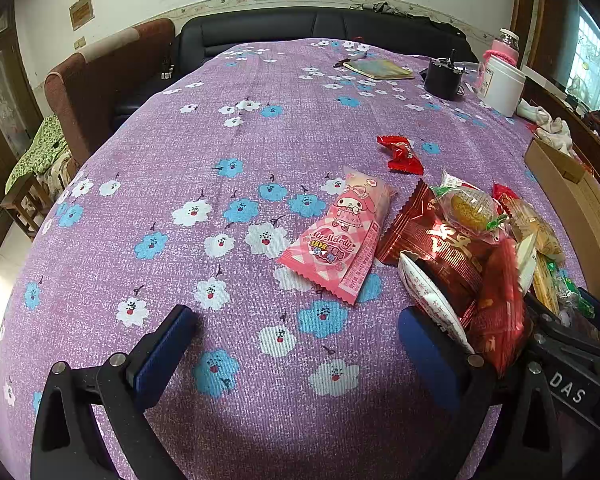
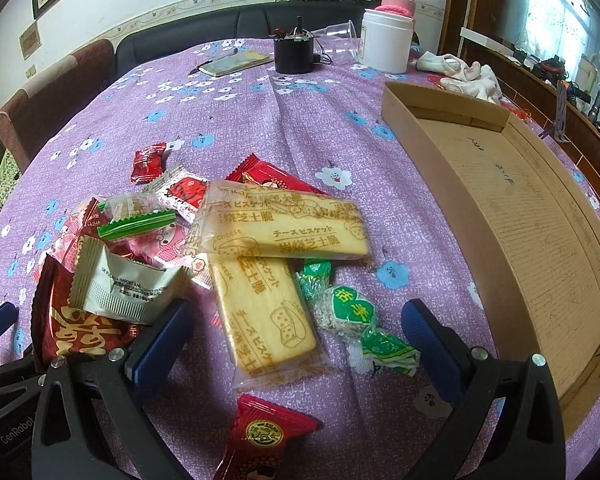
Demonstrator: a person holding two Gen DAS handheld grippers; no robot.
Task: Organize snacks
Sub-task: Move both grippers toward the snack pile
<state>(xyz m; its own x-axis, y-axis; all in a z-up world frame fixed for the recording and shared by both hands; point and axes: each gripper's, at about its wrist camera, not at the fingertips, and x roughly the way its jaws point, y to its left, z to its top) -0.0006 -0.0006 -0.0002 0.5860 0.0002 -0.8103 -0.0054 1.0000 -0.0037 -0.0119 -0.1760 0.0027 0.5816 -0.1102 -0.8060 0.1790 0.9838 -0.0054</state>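
Nearest: red hawthorn-style packet (image 2: 260, 436) lies closest to the right gripper (image 2: 296, 344), under its spread fingers.
Right fingers: wide open, empty, straddling a cheese biscuit pack (image 2: 260, 316) and green candies (image 2: 352, 312).
Left fingers: left gripper (image 1: 296, 344) also wide open, holding nothing, above bare purple worktop (image 1: 220, 140).
Progress: apparently none done; cardboard box (image 2: 540, 220) sits empty beside the pile, every snack outside it.
Left to do: likely moving all packets into the box.
Count: two cheese biscuit packs, two or three green candies, one pink My Melody packet (image 1: 336, 236), one loose red candy (image 1: 400, 154); others overlap, uncountable.
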